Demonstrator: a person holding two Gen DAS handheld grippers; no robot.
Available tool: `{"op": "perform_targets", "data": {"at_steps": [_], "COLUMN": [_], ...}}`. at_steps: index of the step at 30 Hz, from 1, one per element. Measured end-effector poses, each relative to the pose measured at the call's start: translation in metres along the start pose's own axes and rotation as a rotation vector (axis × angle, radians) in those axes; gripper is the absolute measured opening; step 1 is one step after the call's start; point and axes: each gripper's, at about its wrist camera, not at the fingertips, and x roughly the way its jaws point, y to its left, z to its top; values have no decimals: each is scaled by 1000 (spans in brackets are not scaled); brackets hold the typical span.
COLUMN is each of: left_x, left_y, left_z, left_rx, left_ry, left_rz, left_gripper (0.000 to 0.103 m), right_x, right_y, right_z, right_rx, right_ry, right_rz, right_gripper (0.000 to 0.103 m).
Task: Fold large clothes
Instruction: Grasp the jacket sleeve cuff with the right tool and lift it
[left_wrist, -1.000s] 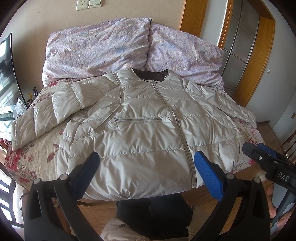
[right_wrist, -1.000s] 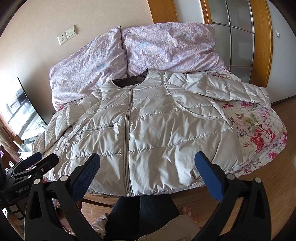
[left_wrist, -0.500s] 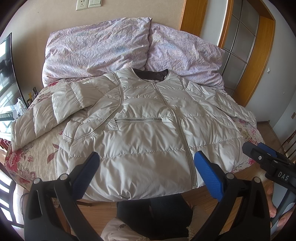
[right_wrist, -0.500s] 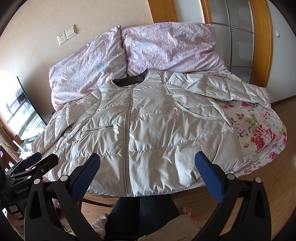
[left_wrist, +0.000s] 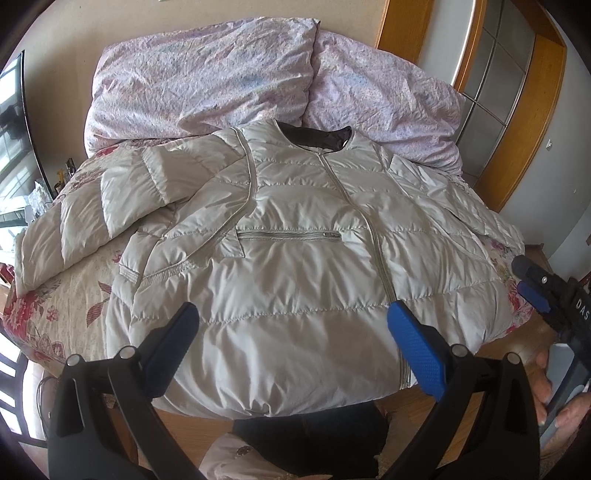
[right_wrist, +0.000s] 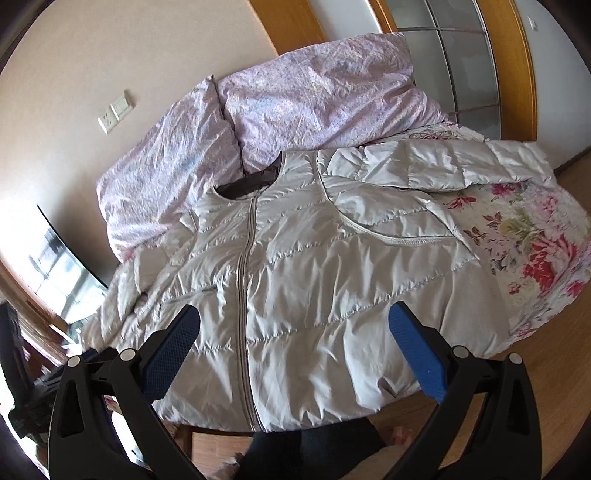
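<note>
A large pale grey puffer jacket (left_wrist: 295, 258) lies front up and zipped on the bed, collar toward the pillows and hem at the near edge. Its left sleeve (left_wrist: 85, 221) stretches out over the floral bedspread. In the right wrist view the jacket (right_wrist: 295, 277) shows its other sleeve (right_wrist: 443, 166) bent across the far right corner. My left gripper (left_wrist: 291, 314) hovers open over the hem, holding nothing. My right gripper (right_wrist: 294, 314) is open too, above the hem near the zipper. It also shows at the left view's right edge, right gripper (left_wrist: 528, 280), held by a hand (left_wrist: 554, 391).
Two lilac pillows (left_wrist: 203, 74) (left_wrist: 380, 99) lean on the wall behind the jacket. The floral bedspread (right_wrist: 535, 251) shows at both sides. The person's dark trouser legs (left_wrist: 306, 432) stand against the bed's near edge on wooden floor (right_wrist: 535, 387). A wooden door frame (left_wrist: 517, 129) stands right.
Both grippers have come a little closer to the jacket's hem. The right wrist view has rolled, so the bed now looks tilted. The jacket has not moved.
</note>
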Motion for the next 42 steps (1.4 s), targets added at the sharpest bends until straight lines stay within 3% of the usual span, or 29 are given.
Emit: {"op": "perform_targets", "data": {"at_steps": [5, 12, 14, 17, 22, 27, 33, 38, 42], "left_x": [27, 70, 81, 94, 106, 114, 125, 122, 121], "left_y": [16, 38, 41, 44, 52, 55, 60, 64, 69], "left_z": [18, 48, 56, 65, 75, 78, 81, 80, 80], "left_rx": [-35, -79, -82, -91, -132, -136, -159, -157, -161], "left_ry": [26, 63, 61, 59, 15, -29, -20, -77, -86], "left_rz": [-19, -90, -101, -118, -155, -147, -168, -142, -137], "left_gripper": [101, 101, 101, 101, 101, 101, 101, 101, 101], "right_x": [17, 39, 49, 65, 74, 69, 70, 68, 65], "right_y": [-61, -181, -217, -260, -304, -330, -343, -335, -316], "right_z": [40, 97, 107, 114, 121, 132, 138, 150, 166], "right_rx": [149, 521, 625, 766, 908, 949, 960, 872, 744], "right_ry": [-38, -69, -71, -62, -125, -203, -230, -234, -225], "right_rz": [-122, -163, -186, -186, -174, -203, -256, -351, -472], "right_gripper": [102, 102, 83, 69, 61, 57, 34, 17, 10]}}
